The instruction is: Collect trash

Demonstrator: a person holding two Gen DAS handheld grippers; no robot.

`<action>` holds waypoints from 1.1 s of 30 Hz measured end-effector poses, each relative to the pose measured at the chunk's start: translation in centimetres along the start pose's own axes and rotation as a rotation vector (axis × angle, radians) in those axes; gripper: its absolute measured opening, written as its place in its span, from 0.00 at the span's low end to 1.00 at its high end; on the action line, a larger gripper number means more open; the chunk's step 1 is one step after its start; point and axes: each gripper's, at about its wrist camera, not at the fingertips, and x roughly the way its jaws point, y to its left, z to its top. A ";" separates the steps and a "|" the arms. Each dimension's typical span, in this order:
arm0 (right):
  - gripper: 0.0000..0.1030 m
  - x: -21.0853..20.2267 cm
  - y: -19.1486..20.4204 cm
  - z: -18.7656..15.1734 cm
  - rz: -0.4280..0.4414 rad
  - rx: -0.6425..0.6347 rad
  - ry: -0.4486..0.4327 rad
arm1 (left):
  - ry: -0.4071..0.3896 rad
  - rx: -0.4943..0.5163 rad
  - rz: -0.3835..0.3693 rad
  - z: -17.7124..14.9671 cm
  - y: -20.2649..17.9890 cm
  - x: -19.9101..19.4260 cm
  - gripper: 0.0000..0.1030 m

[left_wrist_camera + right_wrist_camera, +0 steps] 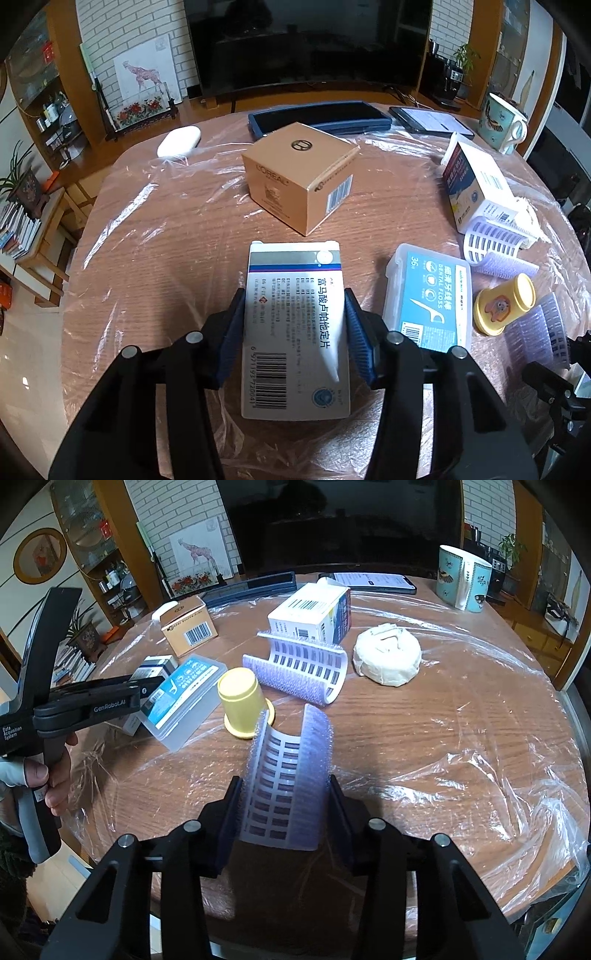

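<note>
My left gripper (295, 328) is shut on a white medicine box (295, 332) with a barcode, holding it by its long sides over the plastic-covered round table (166, 258). My right gripper (284, 805) is shut on a purple half hair roller (288, 775), held with its open side up. The left gripper also shows in the right wrist view (147, 690), with the box (155, 668) in it. On the table lie a tan L'Oreal box (303, 173), a dental floss case (428, 295), a yellow cap (243, 701), a second roller half (303, 668) and a crumpled white wad (388, 657).
A white and blue carton (317, 613) stands behind the second roller. A patterned mug (465, 578), a phone (373, 581), a dark tray (317, 118) and a white pebble-shaped case (179, 140) sit near the far edge. A thin plastic sheet (480, 775) covers the table.
</note>
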 end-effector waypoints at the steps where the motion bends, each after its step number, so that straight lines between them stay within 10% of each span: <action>1: 0.43 -0.1 -0.1 0.0 0.004 0.002 -0.003 | -0.001 -0.005 -0.006 0.0 0.1 -0.1 0.50; 33: 0.43 -4.7 -1.7 -0.5 0.047 0.004 -0.070 | -0.088 -0.048 0.026 -3.5 -1.8 -7.4 0.50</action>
